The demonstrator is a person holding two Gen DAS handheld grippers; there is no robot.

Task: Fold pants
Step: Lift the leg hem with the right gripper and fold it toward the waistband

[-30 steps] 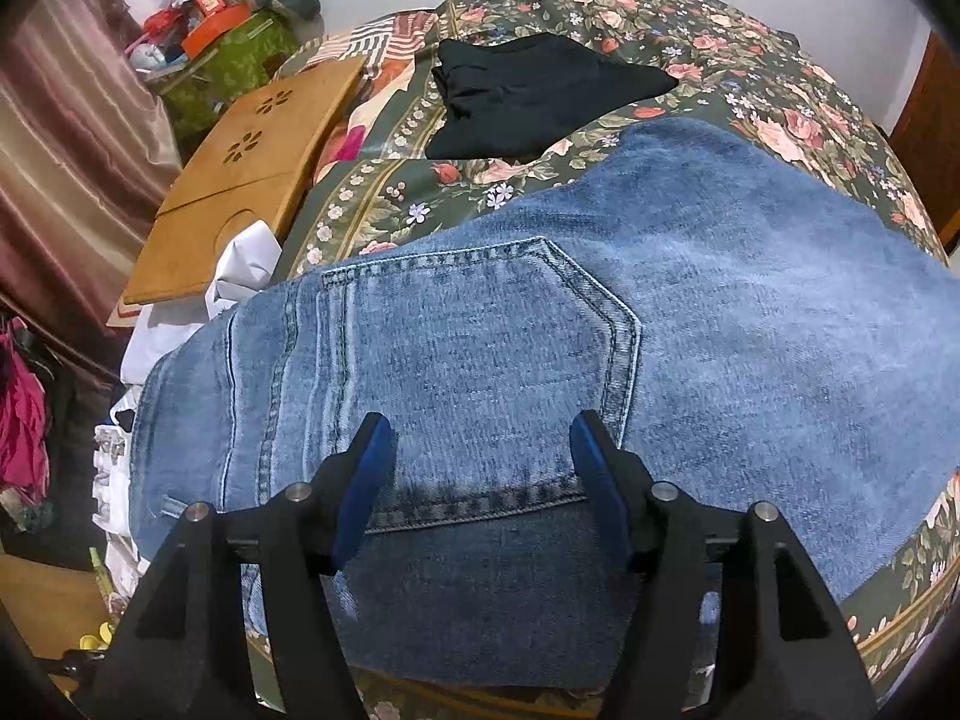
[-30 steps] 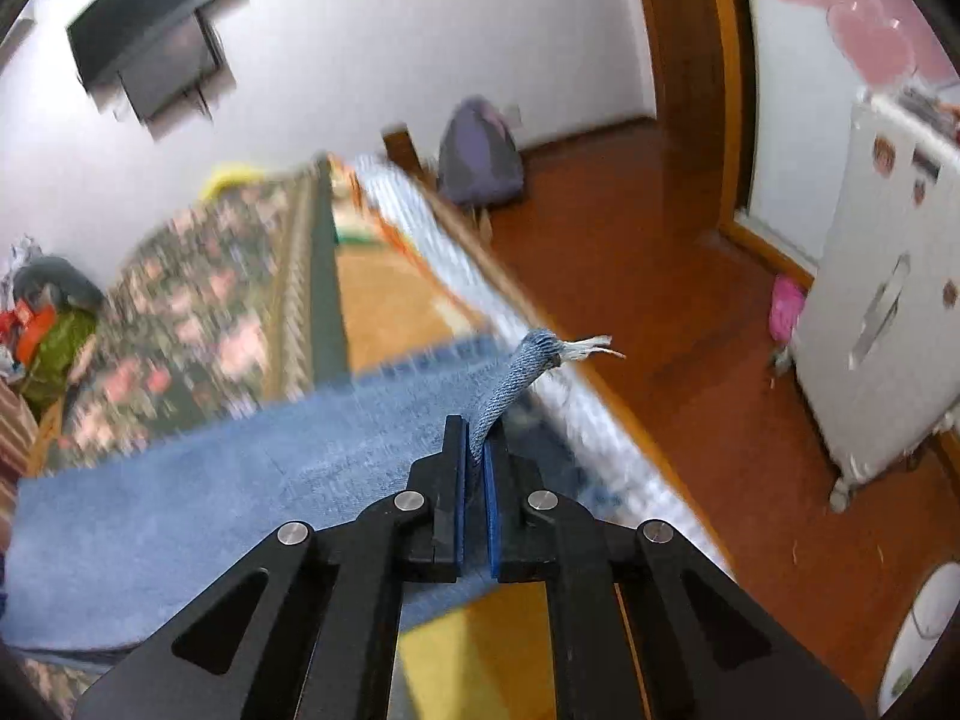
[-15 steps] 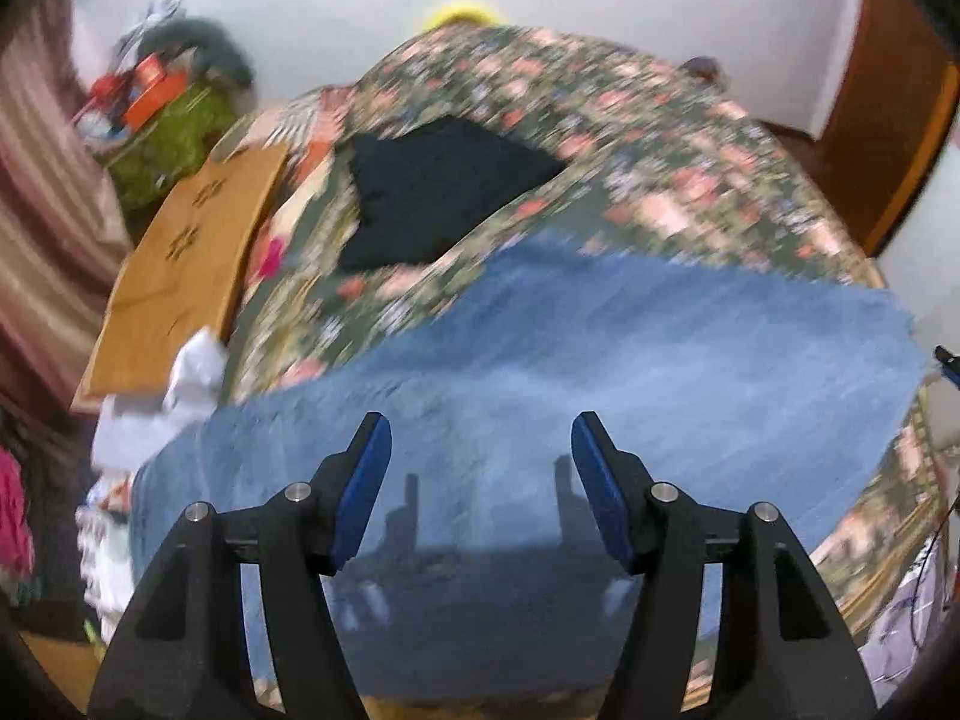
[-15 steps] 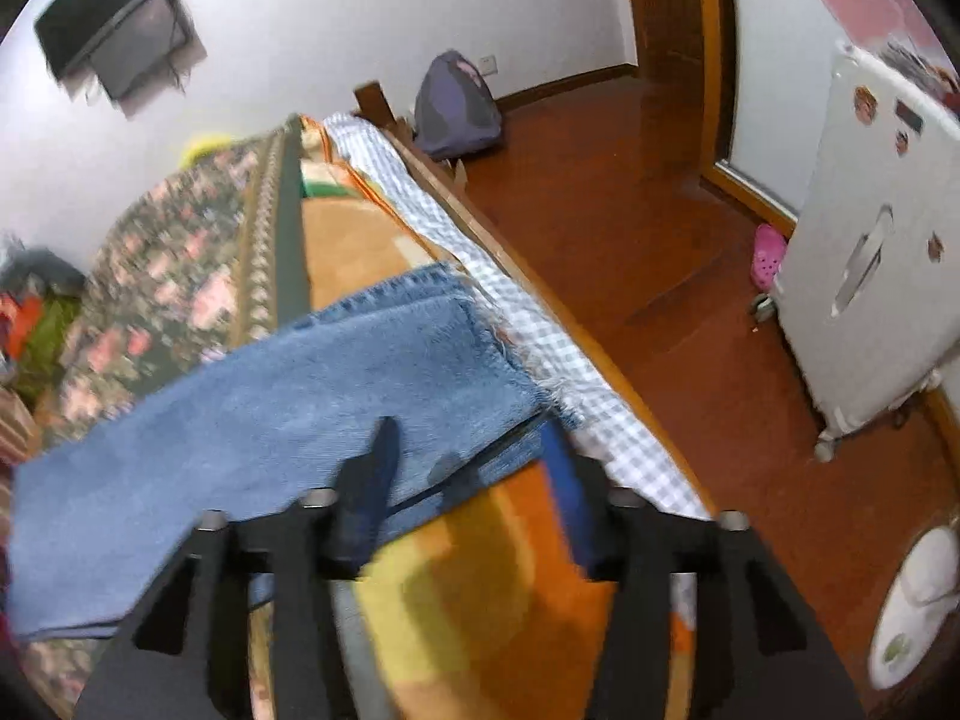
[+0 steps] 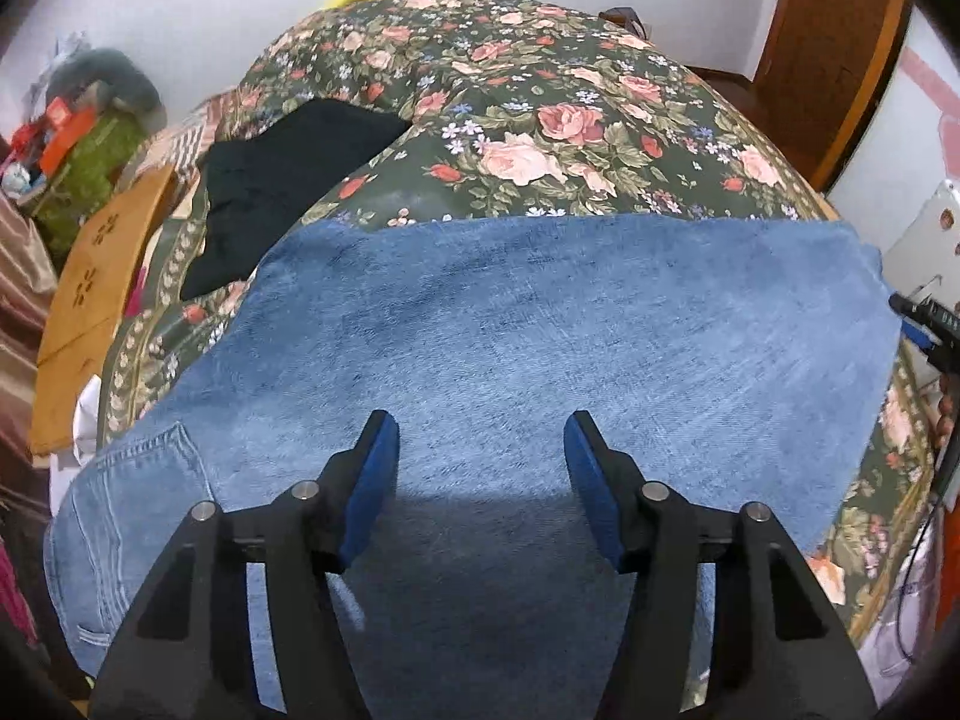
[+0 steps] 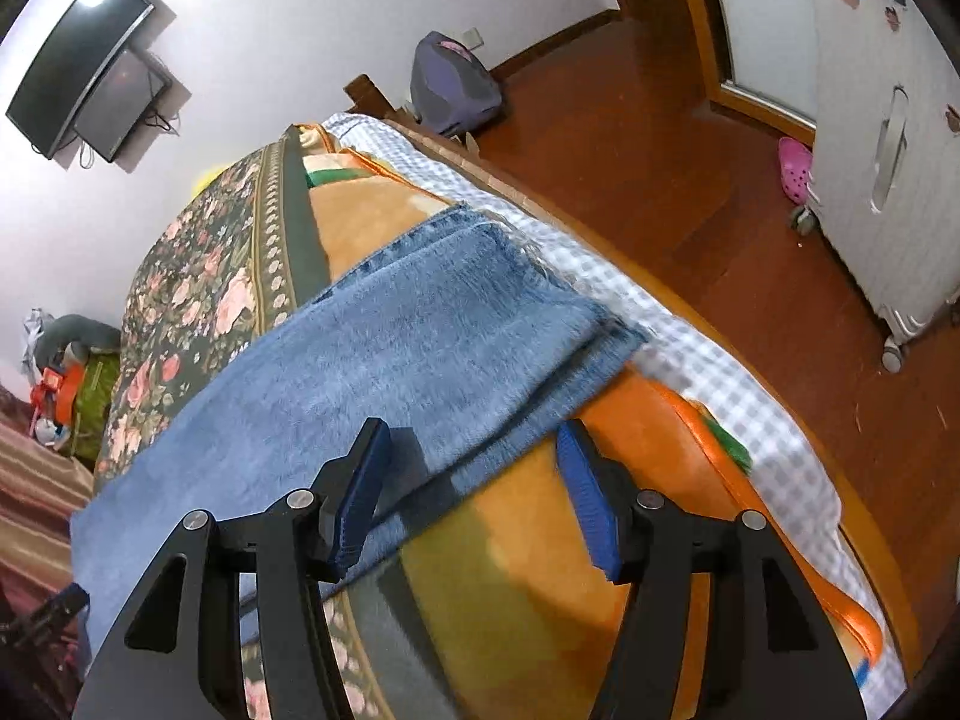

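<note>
Jeans (image 5: 540,324) flat under both parted hand-held grippers, unheld.

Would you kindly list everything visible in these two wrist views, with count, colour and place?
jeans: one, blue, flat across the bed
bedspread: one, dark floral, under the jeans
black garment: one, beyond the jeans, left
wooden boards: light brown, beside the bed
screens: two, black, on the wall
backpack: one, purple-grey, on the floor
suitcase: one, white, on the floor
left hand-held gripper: black, blue pads, closing, nothing between
right hand-held gripper: same colours, opening, unclamped over the jeans' edge
</note>
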